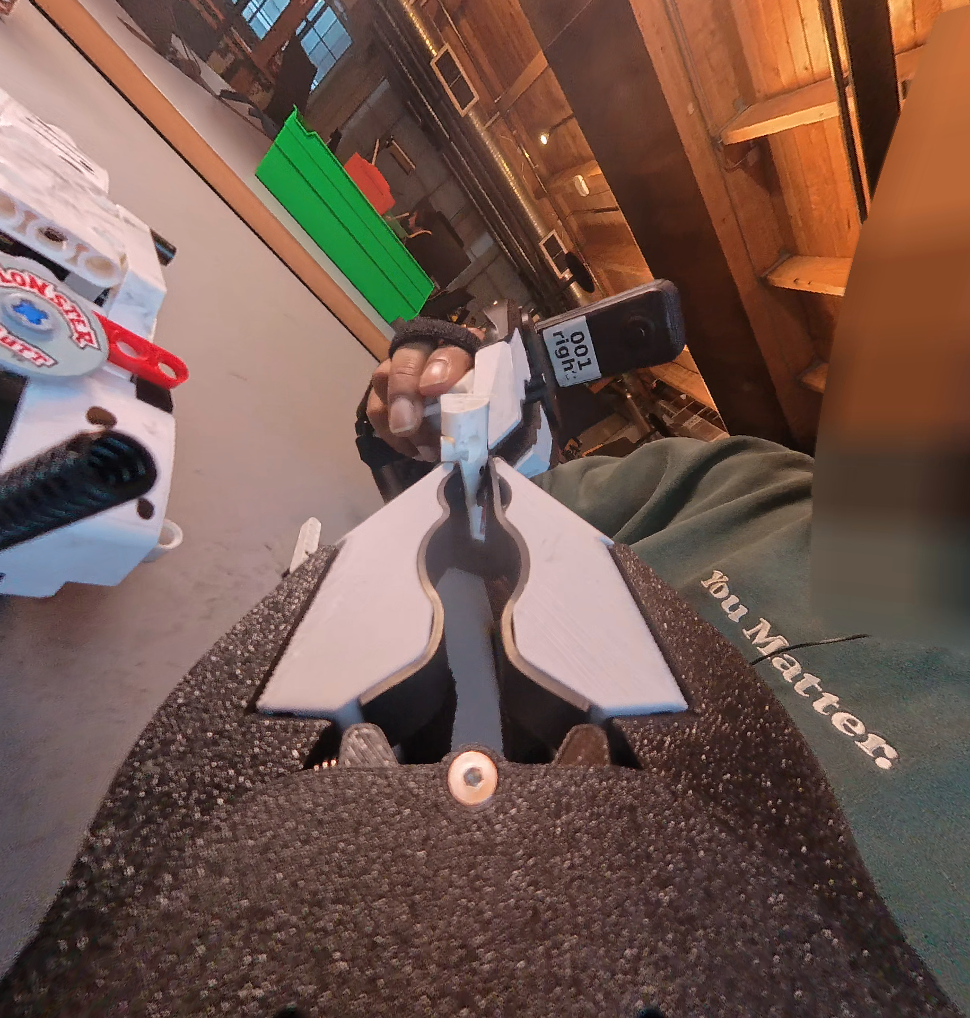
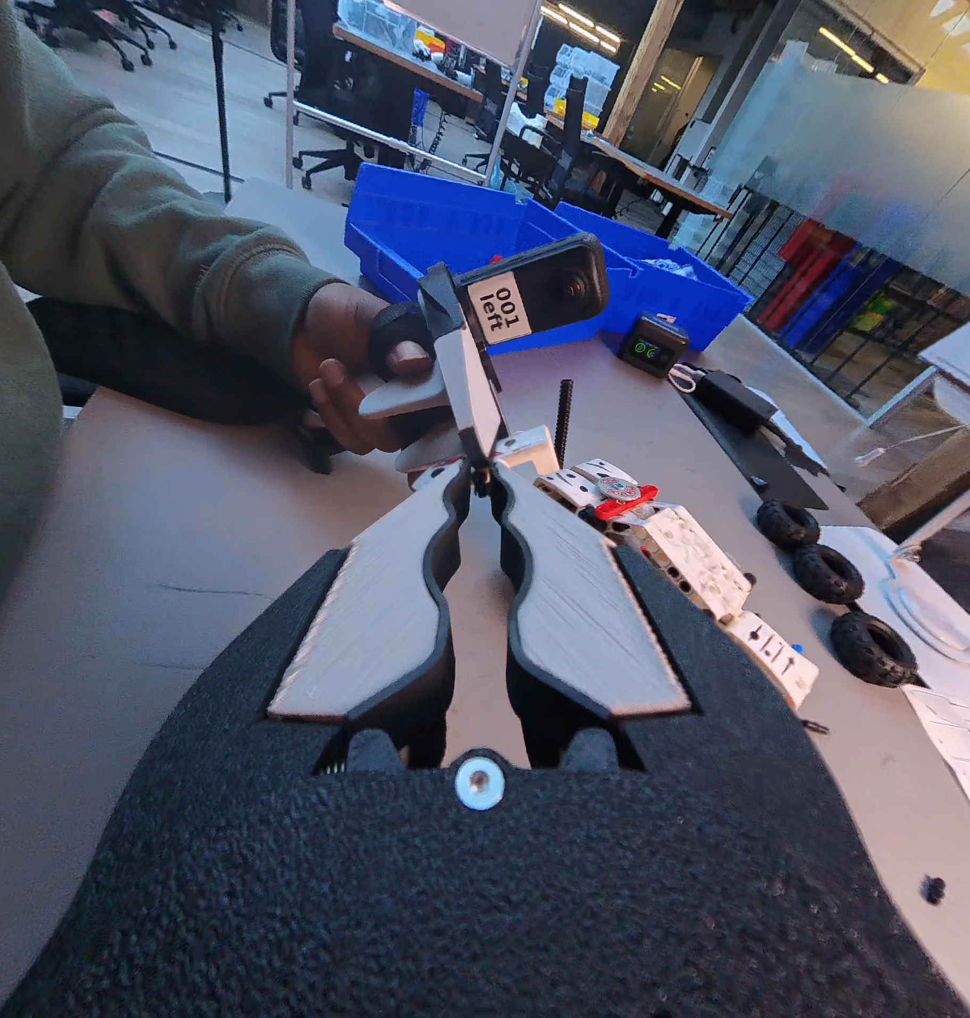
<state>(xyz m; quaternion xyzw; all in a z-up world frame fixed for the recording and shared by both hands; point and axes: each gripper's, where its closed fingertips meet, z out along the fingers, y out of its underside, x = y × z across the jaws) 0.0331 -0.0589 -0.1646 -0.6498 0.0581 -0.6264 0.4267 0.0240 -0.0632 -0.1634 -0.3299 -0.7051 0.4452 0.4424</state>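
The left gripper (image 1: 471, 474) and right gripper (image 2: 480, 479) meet tip to tip above the tabletop (image 2: 196, 551). Each is closed down to a slit, and what, if anything, is pinched there cannot be made out. A white toy truck body (image 2: 686, 551) lies just to the right gripper's right, its long axis running away from the camera, with three loose black tyres (image 2: 827, 573) beyond it. Its round emblem (image 2: 617, 487) carries lettering, as do the white camera labels (and a sweatshirt).

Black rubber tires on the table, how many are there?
3, in a row at the table's right edge: farthest tire, middle tire, nearest tire. Others may be hidden.
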